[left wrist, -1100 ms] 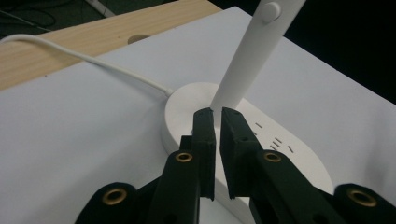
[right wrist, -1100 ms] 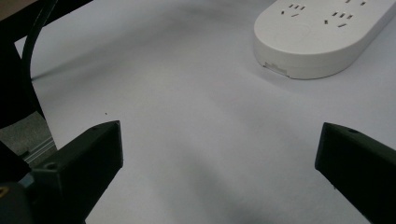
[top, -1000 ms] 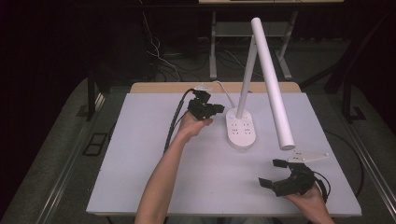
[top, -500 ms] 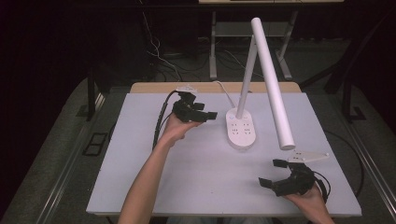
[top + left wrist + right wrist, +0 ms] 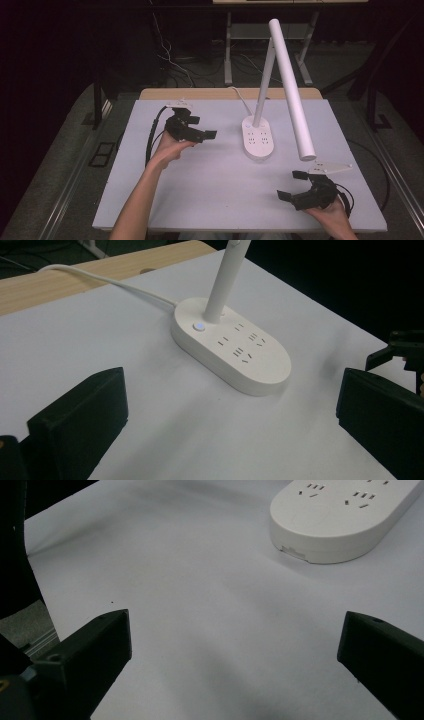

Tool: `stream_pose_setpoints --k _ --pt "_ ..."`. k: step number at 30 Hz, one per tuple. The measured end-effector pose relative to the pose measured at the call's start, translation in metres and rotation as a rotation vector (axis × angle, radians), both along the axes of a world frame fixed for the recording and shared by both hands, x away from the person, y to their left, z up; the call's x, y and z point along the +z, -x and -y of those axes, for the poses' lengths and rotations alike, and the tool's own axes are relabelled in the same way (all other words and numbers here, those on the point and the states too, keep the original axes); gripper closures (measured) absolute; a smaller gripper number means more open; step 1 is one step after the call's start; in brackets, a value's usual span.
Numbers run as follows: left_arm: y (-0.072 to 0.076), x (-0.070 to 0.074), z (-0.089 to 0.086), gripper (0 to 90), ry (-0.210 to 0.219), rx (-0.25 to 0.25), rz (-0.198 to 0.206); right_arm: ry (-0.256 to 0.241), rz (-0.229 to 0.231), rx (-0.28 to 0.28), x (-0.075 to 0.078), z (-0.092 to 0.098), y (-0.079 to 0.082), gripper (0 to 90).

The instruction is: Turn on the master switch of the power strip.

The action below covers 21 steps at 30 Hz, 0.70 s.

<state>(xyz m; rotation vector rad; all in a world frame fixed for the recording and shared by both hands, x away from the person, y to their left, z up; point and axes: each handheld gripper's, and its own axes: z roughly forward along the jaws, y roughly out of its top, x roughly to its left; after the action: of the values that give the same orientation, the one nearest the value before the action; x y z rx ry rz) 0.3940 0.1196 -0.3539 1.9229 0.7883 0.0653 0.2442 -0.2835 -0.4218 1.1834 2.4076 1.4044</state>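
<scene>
So far nothing is picked up. My left hand-held gripper (image 5: 197, 131) is released, left of the lamp base (image 5: 258, 138) mid-counter (image 5: 210, 195). My right hand-held gripper (image 5: 295, 186) is released too, nearer me. I can't tell the job; it all looks undone.

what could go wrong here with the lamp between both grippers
1. The lamp head slants out over the table toward the right gripper; raising that hand might knock it.
2. The white cord trails off the base across the table's back edge; the open left gripper could snag it and drag the lamp.
</scene>
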Motion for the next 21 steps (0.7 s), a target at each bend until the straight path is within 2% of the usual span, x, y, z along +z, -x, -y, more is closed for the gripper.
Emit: stream_pose_setpoints --k 13,21 --pt "0.034 -0.009 -0.025 0.0 0.022 0.032 0.016 0.002 -0.005 -0.002 0.0 -0.001 0.0 0.2" --pt "0.065 -0.025 -0.036 0.0 0.031 0.054 0.025 0.005 -0.009 -0.002 -0.001 -0.002 0.0 0.3"
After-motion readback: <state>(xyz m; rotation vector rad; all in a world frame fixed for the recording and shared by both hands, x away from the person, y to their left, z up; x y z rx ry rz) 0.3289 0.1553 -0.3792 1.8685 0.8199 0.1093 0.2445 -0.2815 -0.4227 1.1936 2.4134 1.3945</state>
